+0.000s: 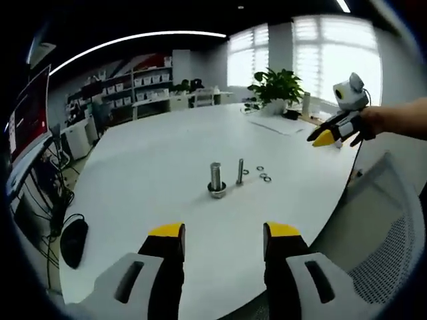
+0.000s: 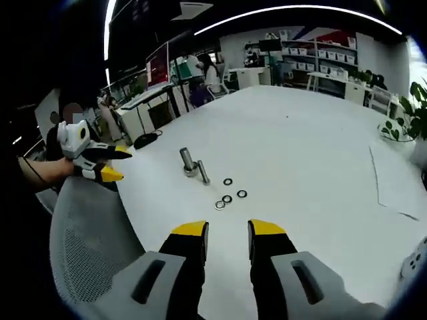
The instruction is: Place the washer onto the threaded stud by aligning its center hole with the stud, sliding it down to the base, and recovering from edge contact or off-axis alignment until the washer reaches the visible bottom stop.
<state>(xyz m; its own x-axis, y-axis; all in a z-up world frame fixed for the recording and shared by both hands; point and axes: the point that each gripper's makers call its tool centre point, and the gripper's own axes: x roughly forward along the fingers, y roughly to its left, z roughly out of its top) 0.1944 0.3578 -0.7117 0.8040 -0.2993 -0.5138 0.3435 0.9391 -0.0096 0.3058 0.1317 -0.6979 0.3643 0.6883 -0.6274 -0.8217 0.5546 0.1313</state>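
While both grippers hang above the near edge of the white counter (image 1: 167,153), I see nothing held in either. My left gripper (image 1: 224,241) has its yellow-tipped jaws spread wide with bare counter between them. My right gripper (image 2: 228,238) also stands released, its jaws parted by a narrower gap.

From the left gripper view, the stud (image 1: 240,171) stands upright near the middle of the counter, a slim threaded rod. Just beside it, on its left, sits a thicker bolt (image 1: 216,179), upright on a wide base. Small washers (image 1: 264,176) lie flat on the counter just right of the stud, apart from it, none on it. My right gripper (image 1: 333,133) comes in from the right, held by a hand above the counter's far-right edge, jaws parted.

From the right gripper view, the stud (image 2: 203,173) and bolt (image 2: 187,161) stand together ahead of my jaws, and four washers (image 2: 228,199) lie loose between them and me. My left gripper (image 2: 107,163) shows at the left, over a grey mesh chair (image 2: 87,240), jaws apart. A plant (image 1: 277,87) stands at the counter's far end.
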